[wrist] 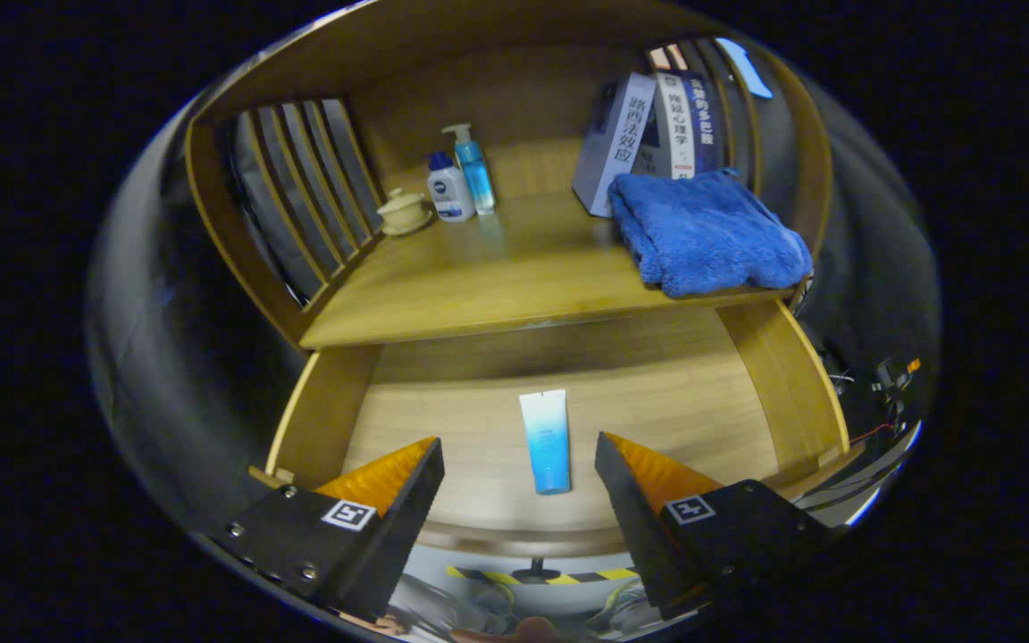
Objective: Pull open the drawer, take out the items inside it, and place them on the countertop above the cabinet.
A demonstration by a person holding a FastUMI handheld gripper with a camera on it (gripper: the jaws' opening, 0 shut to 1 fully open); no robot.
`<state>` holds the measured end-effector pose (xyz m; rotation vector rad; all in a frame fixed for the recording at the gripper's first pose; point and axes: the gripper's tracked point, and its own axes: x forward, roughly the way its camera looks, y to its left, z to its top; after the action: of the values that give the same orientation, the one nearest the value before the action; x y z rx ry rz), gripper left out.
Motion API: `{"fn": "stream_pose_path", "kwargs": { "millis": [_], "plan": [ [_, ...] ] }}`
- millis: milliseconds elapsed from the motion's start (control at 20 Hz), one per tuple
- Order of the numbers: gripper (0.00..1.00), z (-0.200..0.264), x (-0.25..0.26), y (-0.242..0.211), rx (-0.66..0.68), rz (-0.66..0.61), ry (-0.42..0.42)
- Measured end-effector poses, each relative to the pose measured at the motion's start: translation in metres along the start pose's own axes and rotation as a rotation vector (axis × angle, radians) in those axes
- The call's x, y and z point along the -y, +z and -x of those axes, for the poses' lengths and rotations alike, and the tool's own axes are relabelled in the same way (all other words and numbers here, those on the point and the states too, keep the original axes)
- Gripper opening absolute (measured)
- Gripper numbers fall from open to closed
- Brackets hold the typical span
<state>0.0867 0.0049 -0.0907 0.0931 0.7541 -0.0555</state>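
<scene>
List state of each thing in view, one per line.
drawer: pulled open
tube: lying flat on the drawer floor, not gripped
hand-held gripper: open, fingers either side of the tube, above it
towel: folded, on the countertop, overhanging the front edge
books: standing, leaning, behind the towel
pump bottle: upright
white bottle: upright, cap on
lidded cup: lid on, on saucer

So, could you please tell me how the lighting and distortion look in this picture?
Gripper view: fisheye bends the countertop edge and drawer sides into curves; soft glare lies on the countertop below the pump bottle; the tube reads sharp between the open claw fingers; surroundings fall dark.
</scene>
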Motion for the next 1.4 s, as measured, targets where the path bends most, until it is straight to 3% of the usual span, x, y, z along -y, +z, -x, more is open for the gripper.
{"fn": "stream_pose_path", "kwargs": {
  "millis": [200,450,700,800,850,950,1000,1200,1400],
  "plan": [
    [1.0,-0.042,0.009,-0.011,-0.145,0.039,-0.068],
    [1.0,-0.071,0.005,-0.034,-0.3,0.059,-0.076],
    [0.89,-0.095,0.01,-0.04,-0.364,0.048,-0.12],
    [0.62,-0.097,0.013,-0.05,-0.402,0.077,-0.134],
    [0.49,-0.099,0.014,-0.053,-0.399,0.108,-0.148],
    [0.5,-0.11,0.016,-0.058,-0.359,0.162,-0.163],
    [0.43,-0.098,0.01,-0.053,-0.349,0.19,-0.157],
    [0.43,-0.094,0.011,-0.043,-0.267,0.255,-0.101],
    [0.43,-0.079,-0.001,-0.017,-0.1,0.278,-0.074]
  ]
}}
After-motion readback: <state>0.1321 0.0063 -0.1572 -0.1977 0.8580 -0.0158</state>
